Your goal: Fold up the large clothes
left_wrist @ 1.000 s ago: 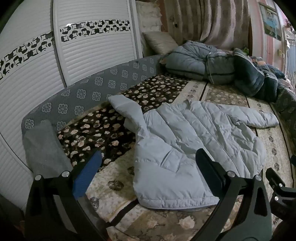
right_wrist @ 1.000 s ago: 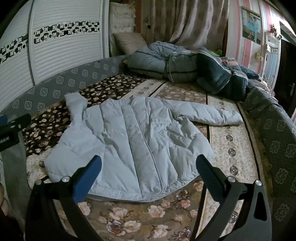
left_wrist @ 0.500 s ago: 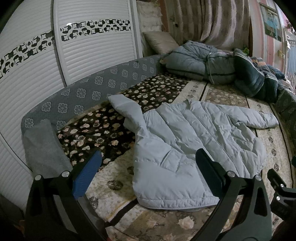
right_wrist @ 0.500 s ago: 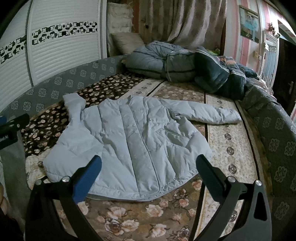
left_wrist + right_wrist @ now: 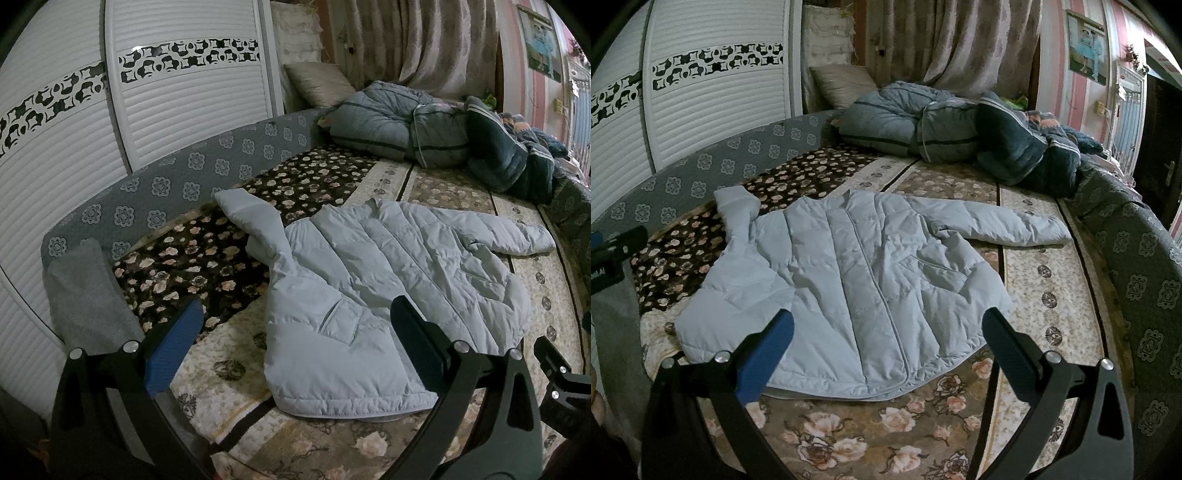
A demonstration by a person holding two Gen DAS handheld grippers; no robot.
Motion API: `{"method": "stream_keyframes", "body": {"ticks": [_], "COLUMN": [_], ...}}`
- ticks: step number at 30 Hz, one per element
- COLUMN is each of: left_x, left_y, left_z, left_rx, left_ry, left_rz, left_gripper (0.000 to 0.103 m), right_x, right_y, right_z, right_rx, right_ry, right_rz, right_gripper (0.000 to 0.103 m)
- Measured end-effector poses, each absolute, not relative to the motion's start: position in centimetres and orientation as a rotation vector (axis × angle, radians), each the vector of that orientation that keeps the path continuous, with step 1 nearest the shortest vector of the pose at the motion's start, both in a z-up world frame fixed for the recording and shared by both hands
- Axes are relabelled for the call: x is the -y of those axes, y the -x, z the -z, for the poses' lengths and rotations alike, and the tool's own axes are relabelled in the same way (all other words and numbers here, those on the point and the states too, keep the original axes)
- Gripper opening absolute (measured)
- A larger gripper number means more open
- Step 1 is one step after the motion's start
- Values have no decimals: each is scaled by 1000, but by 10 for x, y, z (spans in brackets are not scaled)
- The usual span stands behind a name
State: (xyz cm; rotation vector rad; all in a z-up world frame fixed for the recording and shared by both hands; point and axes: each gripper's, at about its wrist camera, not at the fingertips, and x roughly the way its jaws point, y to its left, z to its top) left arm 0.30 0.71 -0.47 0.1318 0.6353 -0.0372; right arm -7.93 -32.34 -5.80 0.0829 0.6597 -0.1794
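**Jacket flat on the bed, both tongs spread and empty**

While little has shifted over the last second — both views have only crept slightly nearer — folding has not begun. Left tongs (image 5: 295,332) gape wide, holding nothing. One pale-blue padded jacket (image 5: 857,273) lies front-up on the bed (image 5: 1049,295), two sleeves spread — one left, one right. Right tongs (image 5: 886,332) gape equally, empty. Bedding is heaped behind.

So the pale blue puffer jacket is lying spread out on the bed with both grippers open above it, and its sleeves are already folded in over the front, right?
Not quite. The pale blue puffer jacket does lie spread on the bed with both grippers open, but the right wrist view shows both sleeves stretched outward, not folded in.
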Motion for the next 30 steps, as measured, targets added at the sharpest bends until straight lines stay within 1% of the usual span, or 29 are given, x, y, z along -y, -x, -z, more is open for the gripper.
{"method": "stream_keyframes", "body": {"ticks": [30], "left_x": [-11], "left_y": [-1], "left_z": [-4], "left_rx": [-595], "left_ry": [-127], "left_rz": [15], "left_gripper": [100], "right_x": [324], "right_y": [79], "right_z": [53], "right_rx": [-643], "right_ry": [-91], "right_rz": [178], "right_gripper": [101]}}
